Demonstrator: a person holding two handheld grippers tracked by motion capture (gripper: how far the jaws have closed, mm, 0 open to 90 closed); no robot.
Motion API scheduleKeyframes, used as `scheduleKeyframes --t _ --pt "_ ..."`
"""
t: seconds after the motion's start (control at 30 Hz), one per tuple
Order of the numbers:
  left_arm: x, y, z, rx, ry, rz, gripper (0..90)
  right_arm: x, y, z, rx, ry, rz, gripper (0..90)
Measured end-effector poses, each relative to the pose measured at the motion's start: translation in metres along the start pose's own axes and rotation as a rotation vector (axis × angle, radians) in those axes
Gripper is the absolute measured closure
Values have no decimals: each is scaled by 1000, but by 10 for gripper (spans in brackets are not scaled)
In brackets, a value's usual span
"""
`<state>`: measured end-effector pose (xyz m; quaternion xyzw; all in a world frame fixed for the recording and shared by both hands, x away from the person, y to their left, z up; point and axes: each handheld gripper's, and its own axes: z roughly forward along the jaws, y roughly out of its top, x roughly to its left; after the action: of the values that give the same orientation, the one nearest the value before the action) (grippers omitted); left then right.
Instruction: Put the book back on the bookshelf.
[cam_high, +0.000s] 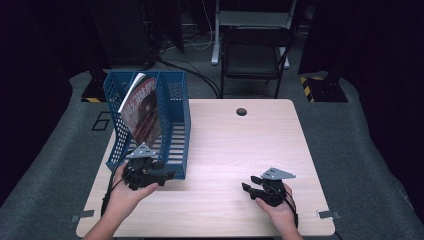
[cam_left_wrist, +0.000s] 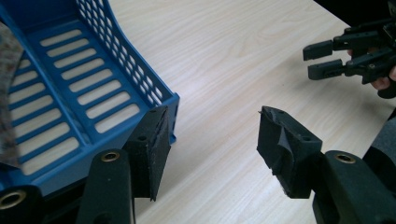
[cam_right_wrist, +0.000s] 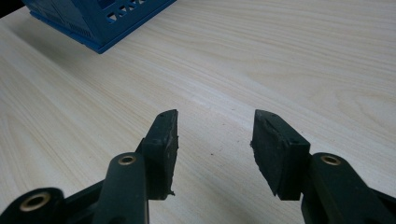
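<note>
Hovering my left gripper (cam_left_wrist: 212, 149), jaws apart and gripping nothing, at the near corner of the blue rack (cam_high: 175, 130) holding 1 magazine (cam_high: 142, 112); a careless bump could shove the rack and topple it.

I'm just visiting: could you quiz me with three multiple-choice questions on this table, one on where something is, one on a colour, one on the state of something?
1. Where is the magazine?
A. flat on the table
B. standing in the file rack
C. on the chair

2. What colour is the file rack?
A. blue
B. red
C. white

3. How do the right tongs stand?
A. clamped on the magazine
B. open with nothing between them
C. clamped on the rack

Answers: 1 B, it leans upright inside the rack; 2 A, its slotted walls are blue; 3 B, bare table shows between the pads.
</note>
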<state>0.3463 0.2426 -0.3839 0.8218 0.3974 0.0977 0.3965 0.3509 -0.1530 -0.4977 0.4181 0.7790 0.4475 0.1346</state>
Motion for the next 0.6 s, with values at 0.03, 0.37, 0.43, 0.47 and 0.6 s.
scheduleKeyframes --t 0.03,0.37,0.43,0.47,0.6 --pt "-1 -2 1 -7 -2 -8 436 0 0 0 1 1 -3 506" --pt "0 -23 16 -1 -28 -38 434 0 0 0 -1 -2 0 506" --pt "-1 -28 20 -13 -33 -53 434 0 0 0 -1 0 -2 506" --pt "-1 -30 22 -7 -36 -49 434 0 0 0 1 1 -4 506" --pt "-2 -38 28 -6 -27 -35 434 1 -1 1 2 -1 4 506"
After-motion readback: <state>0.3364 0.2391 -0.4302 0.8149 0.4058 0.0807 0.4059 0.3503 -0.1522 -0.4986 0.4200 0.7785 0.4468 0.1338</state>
